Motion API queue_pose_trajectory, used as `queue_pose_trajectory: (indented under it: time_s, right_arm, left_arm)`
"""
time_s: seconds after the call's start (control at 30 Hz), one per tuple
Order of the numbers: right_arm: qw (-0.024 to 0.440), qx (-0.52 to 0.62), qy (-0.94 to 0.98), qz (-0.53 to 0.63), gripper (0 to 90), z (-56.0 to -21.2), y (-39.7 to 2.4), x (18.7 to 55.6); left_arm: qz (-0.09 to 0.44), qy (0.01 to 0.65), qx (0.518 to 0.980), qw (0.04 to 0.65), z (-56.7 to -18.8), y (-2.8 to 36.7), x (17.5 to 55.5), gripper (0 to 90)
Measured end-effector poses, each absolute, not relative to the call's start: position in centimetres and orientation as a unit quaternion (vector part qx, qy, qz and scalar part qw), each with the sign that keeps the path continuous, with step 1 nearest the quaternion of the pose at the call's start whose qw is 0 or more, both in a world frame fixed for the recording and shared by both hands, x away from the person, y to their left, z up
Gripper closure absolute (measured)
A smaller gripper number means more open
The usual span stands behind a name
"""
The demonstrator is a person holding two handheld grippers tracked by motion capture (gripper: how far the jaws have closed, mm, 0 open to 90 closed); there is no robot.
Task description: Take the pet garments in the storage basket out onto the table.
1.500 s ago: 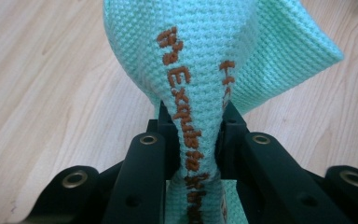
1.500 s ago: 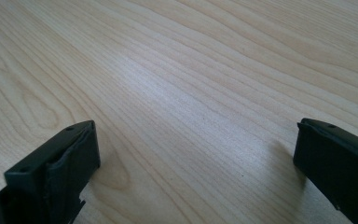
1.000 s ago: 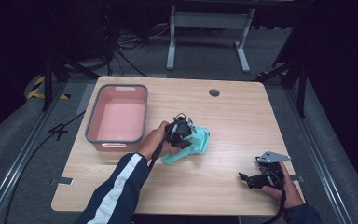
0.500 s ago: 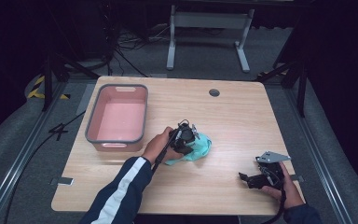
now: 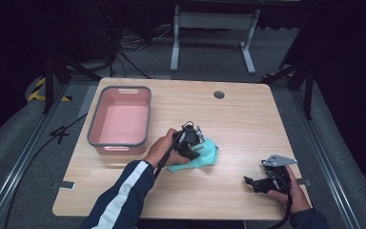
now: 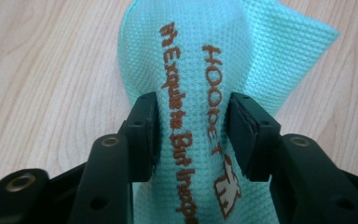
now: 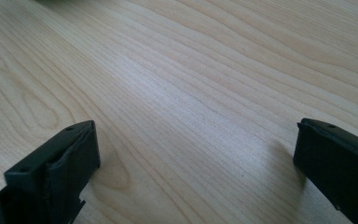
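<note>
In the high view the desk (image 5: 248,124) is evenly lit from above, while the floor and the frame's edges sink into near black, darkest at upper left and right. Shadows on the wood are soft and short. The picture is slightly grainy, without motion blur. In the left gripper view the cloth (image 6: 223,56) is bright and sharp, its weave and lettering crisp; the nearest black parts at the bottom go soft. In the right gripper view a pale sheen crosses the middle of the wood, and the bottom corners are dark and blurred.
</note>
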State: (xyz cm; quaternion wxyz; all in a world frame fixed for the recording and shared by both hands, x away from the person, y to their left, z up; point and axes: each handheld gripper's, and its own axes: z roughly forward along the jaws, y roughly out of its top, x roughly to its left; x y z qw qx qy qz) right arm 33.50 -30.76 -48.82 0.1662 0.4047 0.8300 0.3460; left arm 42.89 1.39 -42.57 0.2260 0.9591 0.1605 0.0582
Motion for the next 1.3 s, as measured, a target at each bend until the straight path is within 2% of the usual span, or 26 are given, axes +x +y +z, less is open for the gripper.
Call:
queue_pose_trajectory:
  time_s: [0.27,0.33,0.63,0.83,1.3]
  right_arm:
    - [0.166,0.405,0.83,0.346,0.5,-48.8,-30.8,33.5]
    - [0.166,0.405,0.83,0.346,0.5,-48.8,-30.8,33.5]
    - [0.166,0.405,0.83,0.346,0.5,-48.8,-30.8,33.5]
    - [0.166,0.405,0.83,0.346,0.5,-48.8,-30.8,33.5]
    - [0.166,0.405,0.83,0.346,0.5,-48.8,-30.8,33.5]
  left_arm:
    - [0.074,0.152,0.956,0.239,-41.0,1.5,42.2,45.8]
    - [0.086,0.154,0.955,0.239,-40.4,1.7,41.9,40.6]
    - [0.116,0.146,0.952,0.243,-38.9,2.5,40.6,27.6]
    - [0.114,0.132,0.954,0.244,-38.5,3.5,39.8,24.8]
    - [0.134,0.115,0.953,0.248,-38.0,6.8,37.1,25.5]
